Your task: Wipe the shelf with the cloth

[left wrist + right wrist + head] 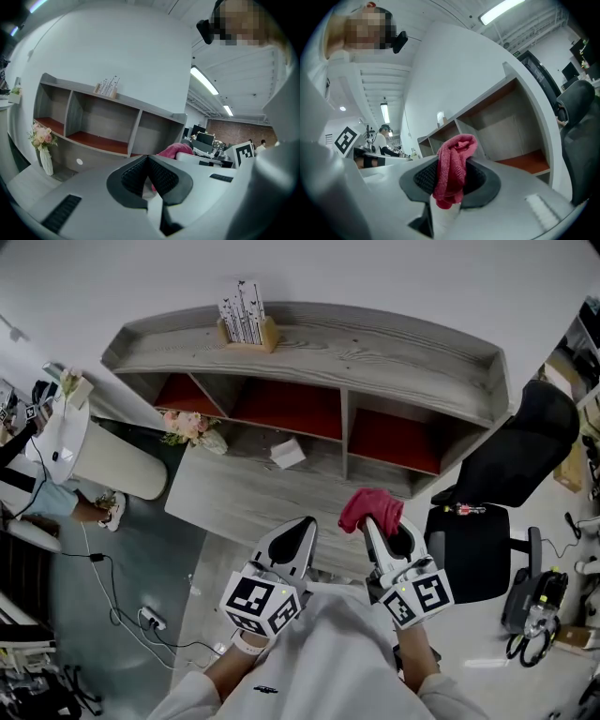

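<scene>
Right gripper [380, 527] held before shelf [375, 348], clamping red cloth [362, 505]; left gripper [298, 529] closed, empty

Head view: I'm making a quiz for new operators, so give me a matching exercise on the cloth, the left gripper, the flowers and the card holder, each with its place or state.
Column one:
1. cloth
2. left gripper
3. flowers
4. card holder

Column two:
A. on top of the shelf
B. shut, nothing between the jaws
C. clamped in the right gripper
D. at the left end of the desk

Pairs: 1-C, 2-B, 3-D, 4-A
</scene>
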